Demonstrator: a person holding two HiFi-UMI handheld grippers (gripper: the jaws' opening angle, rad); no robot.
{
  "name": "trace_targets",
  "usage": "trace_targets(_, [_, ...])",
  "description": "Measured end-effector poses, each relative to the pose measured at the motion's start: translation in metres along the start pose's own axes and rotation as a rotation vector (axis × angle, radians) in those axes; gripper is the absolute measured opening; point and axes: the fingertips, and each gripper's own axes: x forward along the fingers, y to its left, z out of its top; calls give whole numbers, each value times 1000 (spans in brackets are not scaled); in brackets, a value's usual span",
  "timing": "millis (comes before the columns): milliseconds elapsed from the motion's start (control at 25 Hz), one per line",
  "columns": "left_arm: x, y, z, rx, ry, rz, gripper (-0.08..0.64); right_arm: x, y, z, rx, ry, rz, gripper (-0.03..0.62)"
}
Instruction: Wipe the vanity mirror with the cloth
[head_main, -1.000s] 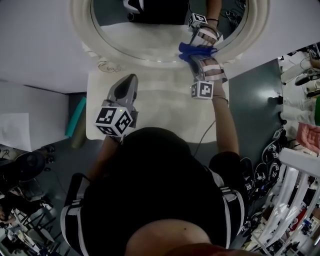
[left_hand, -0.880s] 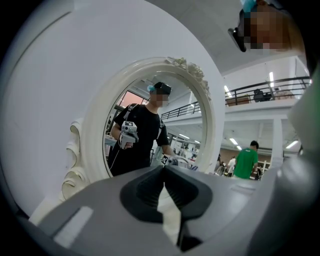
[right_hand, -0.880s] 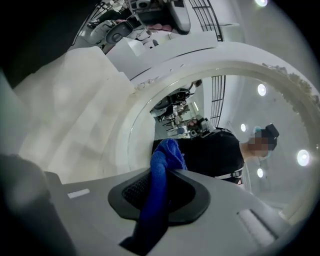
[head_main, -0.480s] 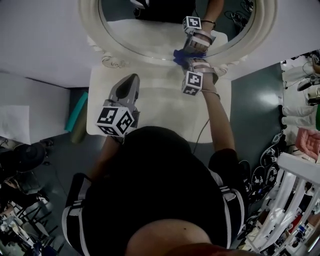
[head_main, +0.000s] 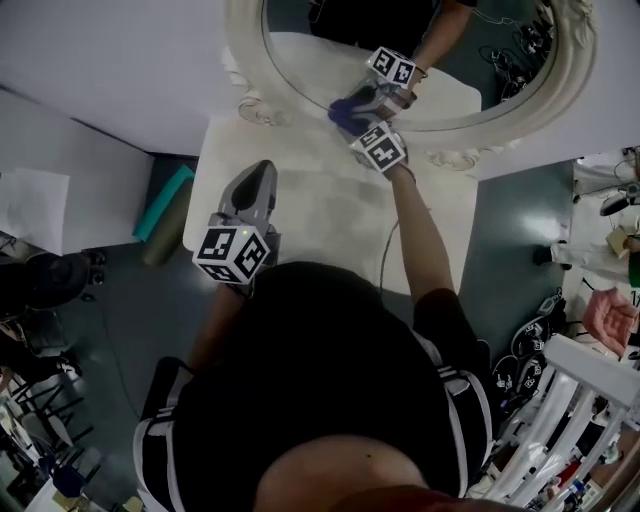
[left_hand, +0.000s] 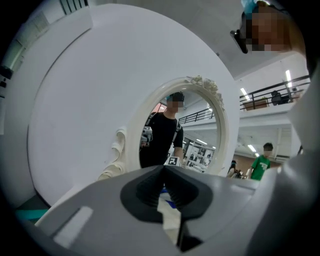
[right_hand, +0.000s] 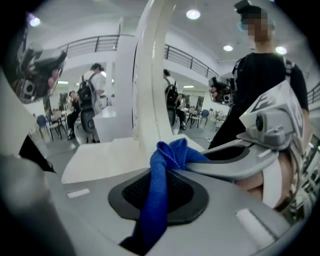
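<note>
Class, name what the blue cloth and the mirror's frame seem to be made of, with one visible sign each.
Blue cloth: soft textile, probably microfibre, matt; a fine woven grain shows and it folds limply.
Mirror frame: white and smooth, with moulded scroll relief; it may be painted wood, resin or plaster, and the look leaves that open.

I get the head view from above the wearer's shoulders, looking steeply down on the table (head_main: 330, 210) and mirror (head_main: 246, 70). The camera on the left gripper (head_main: 262, 172) sits low and well back, facing the mirror (left_hand: 136, 145) squarely. The one on the right gripper (head_main: 352, 110) is close, seemingly almost edge-on to it. All three views share the mirror.
</note>
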Motion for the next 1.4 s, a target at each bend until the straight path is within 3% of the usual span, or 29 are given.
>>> trace_targets(200, [-15,7,5,2,0,3,12,-9,7,49,334,-359,83,66])
trace_targets(280, [-18,6,9,14,-9,-4,12,-29,7,70,422,-492,64,64])
trace_targets(480, [-12,4,9,51,3,-43,12,-97,12,105,502,-717,-49,64])
trace_targets(680, [-6,-9,22,68,-22,-127,12,-174,26,131,524,-857,-192,66])
trace_targets(880, [1,-27,27,77,-34,-203,12,-242,36,126,573,-935,-377,64])
trace_targets(1120, [1,-40,17,66,-22,-257,12,-277,64,100,585,-876,-565,64])
trace_targets(1400, [3,-49,8,69,-6,-287,12,-278,84,66,619,-775,-661,64])
